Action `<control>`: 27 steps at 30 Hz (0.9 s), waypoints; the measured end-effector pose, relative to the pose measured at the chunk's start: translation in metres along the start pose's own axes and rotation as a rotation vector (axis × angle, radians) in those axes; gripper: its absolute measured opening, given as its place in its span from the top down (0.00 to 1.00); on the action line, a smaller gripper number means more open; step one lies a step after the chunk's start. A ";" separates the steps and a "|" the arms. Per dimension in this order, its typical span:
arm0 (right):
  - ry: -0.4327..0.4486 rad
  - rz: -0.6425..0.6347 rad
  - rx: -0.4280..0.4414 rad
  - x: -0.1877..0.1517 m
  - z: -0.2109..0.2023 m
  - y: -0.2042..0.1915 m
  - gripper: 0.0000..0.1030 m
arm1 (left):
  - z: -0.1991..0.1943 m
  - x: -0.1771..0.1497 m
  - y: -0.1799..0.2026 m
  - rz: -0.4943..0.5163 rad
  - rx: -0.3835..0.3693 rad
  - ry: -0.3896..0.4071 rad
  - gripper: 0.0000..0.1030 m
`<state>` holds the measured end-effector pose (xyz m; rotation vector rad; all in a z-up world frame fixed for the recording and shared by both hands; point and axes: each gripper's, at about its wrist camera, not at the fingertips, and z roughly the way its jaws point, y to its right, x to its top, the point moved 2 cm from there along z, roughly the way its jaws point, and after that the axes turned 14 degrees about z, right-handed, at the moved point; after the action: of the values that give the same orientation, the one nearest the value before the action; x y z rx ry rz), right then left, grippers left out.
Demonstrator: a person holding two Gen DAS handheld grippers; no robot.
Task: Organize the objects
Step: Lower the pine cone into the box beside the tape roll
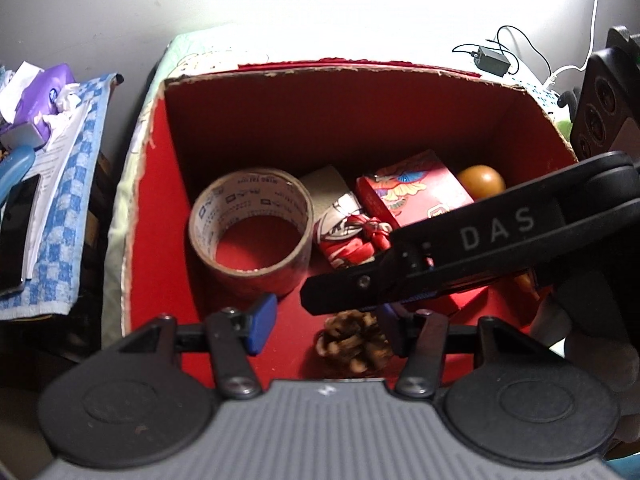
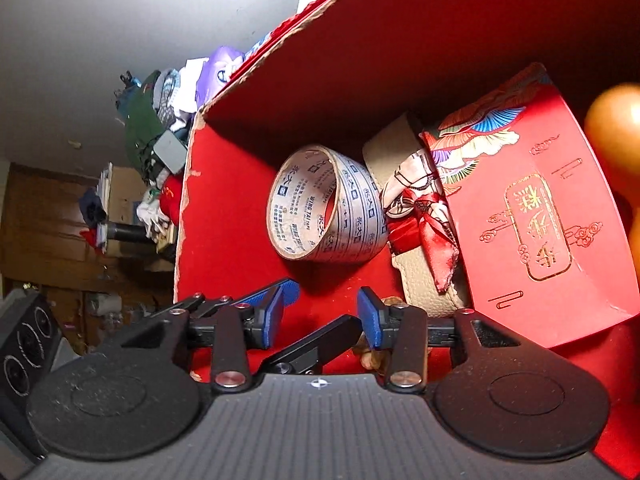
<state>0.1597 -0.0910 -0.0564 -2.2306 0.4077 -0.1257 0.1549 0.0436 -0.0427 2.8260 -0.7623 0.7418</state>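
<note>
Both grippers are down in the red box (image 1: 160, 184). Left gripper (image 1: 320, 326): fingers spread, nothing held; the pinecone (image 1: 354, 340) lies on the box floor between the pads, near the front wall. Right gripper (image 2: 326, 314): fingers parted, empty, reaching across in front of the left.

Pinecone: light, stiff, brittle scales. I judge a gentle squeeze across its middle best; hard pressure may snap scales.

Tape roll (image 2: 326, 208): rigid ring, on the floor left of centre; easy by the wall, one finger inside. Beside it a knotted scarf (image 1: 352, 232), soft, slippery. Red carton (image 2: 532, 216) leans at right; orange ball (image 1: 482, 182) behind it.

Writing: "DAS" on the right gripper's arm; "WING TAI" printed inside the tape; gold Chinese characters on the carton, unreadable to me.
</note>
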 end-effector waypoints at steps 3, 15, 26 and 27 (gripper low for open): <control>0.019 -0.017 -0.009 -0.001 -0.006 -0.002 0.58 | 0.001 0.000 0.000 0.005 0.002 -0.001 0.40; 0.090 -0.091 -0.092 0.007 -0.039 0.005 0.63 | -0.006 0.006 0.001 0.034 0.040 0.019 0.40; 0.184 -0.106 -0.144 0.003 -0.039 0.004 0.66 | 0.001 0.013 0.010 0.046 0.072 0.011 0.37; 0.193 -0.112 -0.155 0.003 -0.039 0.004 0.66 | 0.001 0.014 0.012 0.050 0.076 0.010 0.36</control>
<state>0.1526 -0.1227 -0.0348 -2.4038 0.4078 -0.3824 0.1601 0.0270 -0.0373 2.8778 -0.8229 0.8093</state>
